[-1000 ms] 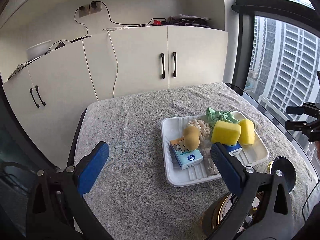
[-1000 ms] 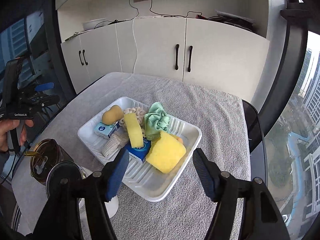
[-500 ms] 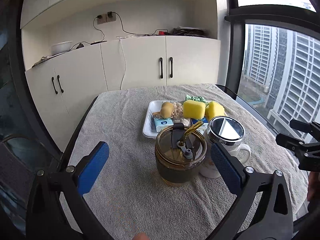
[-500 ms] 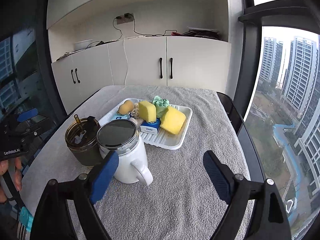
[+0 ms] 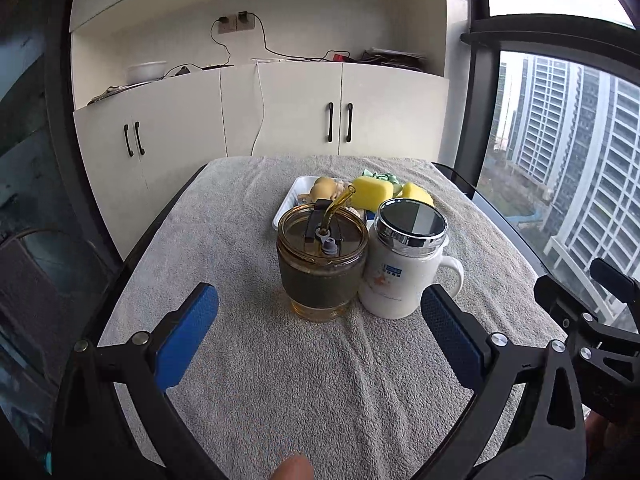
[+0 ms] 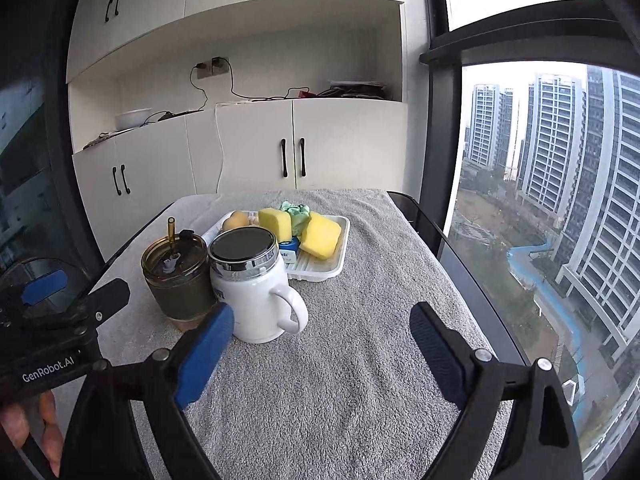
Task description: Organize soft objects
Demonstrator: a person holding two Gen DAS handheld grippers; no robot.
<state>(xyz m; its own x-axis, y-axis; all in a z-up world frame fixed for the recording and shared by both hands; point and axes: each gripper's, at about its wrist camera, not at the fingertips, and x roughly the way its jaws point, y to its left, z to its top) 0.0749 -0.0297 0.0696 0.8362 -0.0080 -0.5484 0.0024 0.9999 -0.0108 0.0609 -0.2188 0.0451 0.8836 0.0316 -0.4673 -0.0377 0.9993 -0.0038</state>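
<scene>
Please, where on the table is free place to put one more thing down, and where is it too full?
Free: the grey towel in front of the white mug, and the strip right of the white tray. Crowded: the tray itself, and where the amber cup meets the mug.

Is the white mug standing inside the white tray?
No, the white mug stands on the grey towel, in front of the white tray.

- towel-like grey cloth (image 5: 248, 360) under the fingers: fuzzy, matt
- white mug (image 6: 256, 304) ahead of fingers: glossy ceramic look, shiny chrome-look lid rim
- amber cup (image 5: 322, 264): clear glass look w/ matt dark sleeve
- yellow sponges (image 6: 320, 236): porous, matt
</scene>
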